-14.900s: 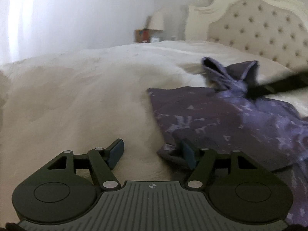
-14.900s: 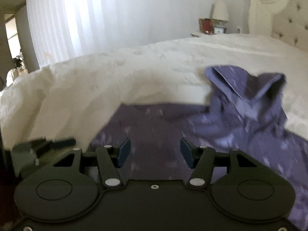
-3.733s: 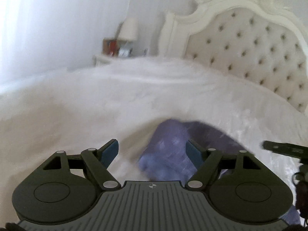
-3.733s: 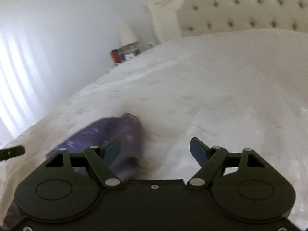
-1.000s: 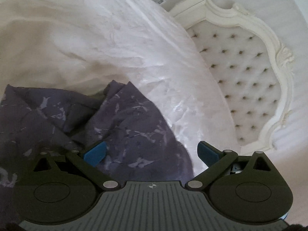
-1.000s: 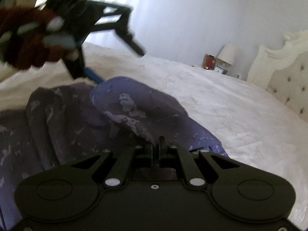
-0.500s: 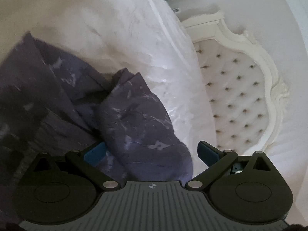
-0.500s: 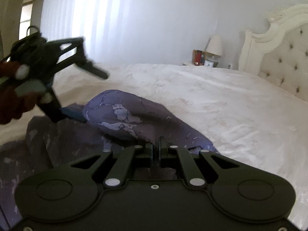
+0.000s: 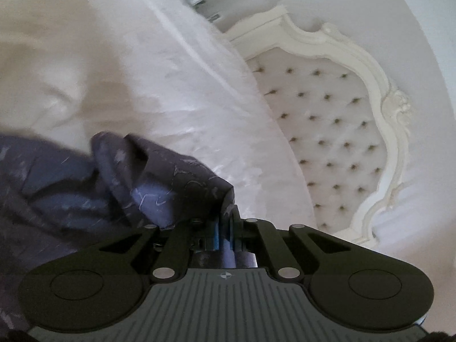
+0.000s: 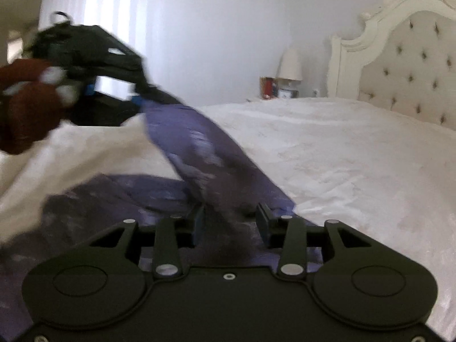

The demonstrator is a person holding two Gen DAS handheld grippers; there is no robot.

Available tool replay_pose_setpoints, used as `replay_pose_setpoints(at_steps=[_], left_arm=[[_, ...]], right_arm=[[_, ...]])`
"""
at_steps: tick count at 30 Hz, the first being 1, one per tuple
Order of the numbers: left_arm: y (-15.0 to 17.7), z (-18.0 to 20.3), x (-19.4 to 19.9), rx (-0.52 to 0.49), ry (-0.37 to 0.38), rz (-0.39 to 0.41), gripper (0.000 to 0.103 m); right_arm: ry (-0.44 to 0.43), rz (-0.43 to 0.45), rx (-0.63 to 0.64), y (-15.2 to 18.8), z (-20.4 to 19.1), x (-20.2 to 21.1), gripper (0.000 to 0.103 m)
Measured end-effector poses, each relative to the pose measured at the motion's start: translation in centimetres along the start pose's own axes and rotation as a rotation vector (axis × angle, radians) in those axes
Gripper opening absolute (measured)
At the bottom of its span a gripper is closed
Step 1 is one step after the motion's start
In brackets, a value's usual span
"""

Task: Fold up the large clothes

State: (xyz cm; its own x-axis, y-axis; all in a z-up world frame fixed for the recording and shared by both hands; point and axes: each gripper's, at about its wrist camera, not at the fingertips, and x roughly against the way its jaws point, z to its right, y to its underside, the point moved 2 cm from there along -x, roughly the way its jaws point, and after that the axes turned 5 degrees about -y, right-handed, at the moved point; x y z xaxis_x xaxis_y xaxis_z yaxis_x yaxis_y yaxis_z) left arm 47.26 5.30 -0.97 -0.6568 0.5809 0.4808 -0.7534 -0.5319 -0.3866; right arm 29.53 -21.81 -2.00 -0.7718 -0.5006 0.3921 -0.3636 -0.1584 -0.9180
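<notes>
A purple patterned garment lies on the white bed. My left gripper is shut on a fold of it and holds that part lifted. In the right wrist view the left gripper shows at the upper left, with a band of the garment stretched from it down to my right gripper. My right gripper is open, its blue pads on either side of the cloth, low over the bed.
The white bedspread spreads to the right. A tufted cream headboard stands behind it, also in the right wrist view. A nightstand with a lamp and small items sits by the far wall.
My left gripper has shut on the garment and lifted it up and away. My right gripper, shut on the cloth half a second ago, has opened.
</notes>
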Motion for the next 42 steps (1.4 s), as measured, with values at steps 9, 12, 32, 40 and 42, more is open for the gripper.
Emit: replay_pose_setpoints(at_steps=[9,12,32,40,42], left_arm=[[0.4,1.3,-0.5,0.031,0.030,-0.018,0.005],[0.9,0.7,0.2,0.057,0.040,-0.019,0.005],[14.9,-9.5,2.4,-0.440,-0.211,-0.125,0.028],[11.5,-7.3,5.0,-0.509,-0.170,0.043,0.060],[10.4,-7.6,4.0,-0.464,-0.187,0.037,0.060]], right_arm=[[-0.200,-0.150,0.021,1.2,-3.6,-5.7,0.050],[-0.120,-0.222,0.078,1.6,-2.8,-8.2,0.049],[0.152,-0.204,-0.465,4.9,6.1,0.7,0.064],[0.012,-0.134,-0.640,4.5,3.4,-1.5,0.070],[0.000,-0.153,-0.633,4.7,2.4,-2.5,0.070]])
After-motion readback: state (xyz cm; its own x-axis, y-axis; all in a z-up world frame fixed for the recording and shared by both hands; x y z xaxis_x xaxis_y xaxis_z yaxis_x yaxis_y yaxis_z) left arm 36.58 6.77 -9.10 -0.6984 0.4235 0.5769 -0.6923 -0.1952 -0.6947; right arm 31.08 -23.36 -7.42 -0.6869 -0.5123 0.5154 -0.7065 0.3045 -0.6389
